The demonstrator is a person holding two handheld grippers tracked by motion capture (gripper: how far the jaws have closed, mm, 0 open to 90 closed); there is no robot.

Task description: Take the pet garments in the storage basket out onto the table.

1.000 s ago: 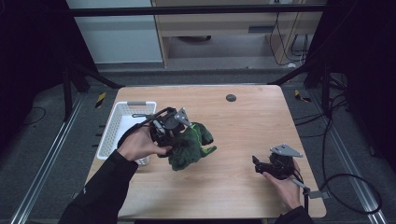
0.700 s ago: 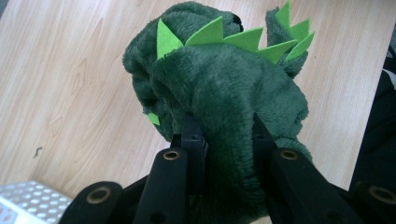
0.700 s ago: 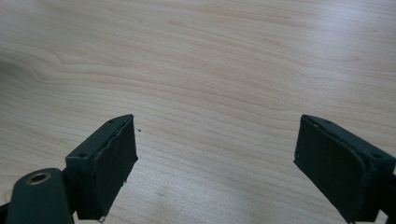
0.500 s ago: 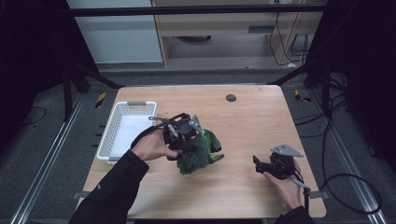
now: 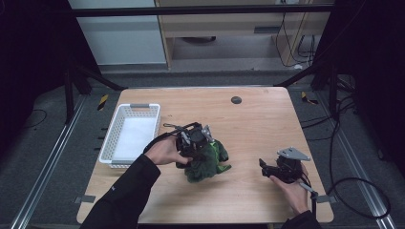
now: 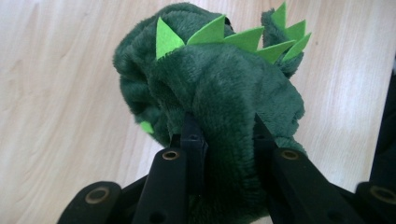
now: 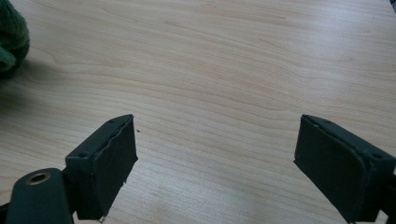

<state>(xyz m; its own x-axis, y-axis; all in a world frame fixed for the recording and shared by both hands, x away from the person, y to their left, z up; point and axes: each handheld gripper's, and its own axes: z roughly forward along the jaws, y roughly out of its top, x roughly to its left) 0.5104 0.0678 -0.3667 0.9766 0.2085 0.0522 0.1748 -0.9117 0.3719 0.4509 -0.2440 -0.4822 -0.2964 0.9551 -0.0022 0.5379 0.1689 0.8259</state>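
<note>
Dinosaur plush (image 6: 219,93) — dark green with lime spikes — is pinched between the 2 jaws of the left gripper (image 5: 203,143), near the table's (image 5: 258,119) middle, right of the white basket (image 5: 129,136). Right gripper (image 5: 265,167) rests well apart on bare wood — jaws spread wide, holding nothing.

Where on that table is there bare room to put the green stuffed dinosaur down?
Bare wood lies between the green stuffed dinosaur and the right tongs, and across the far half around the small dark disc. The white basket looks empty too. It is crowded only around the left tongs, clamped on the toy.
</note>
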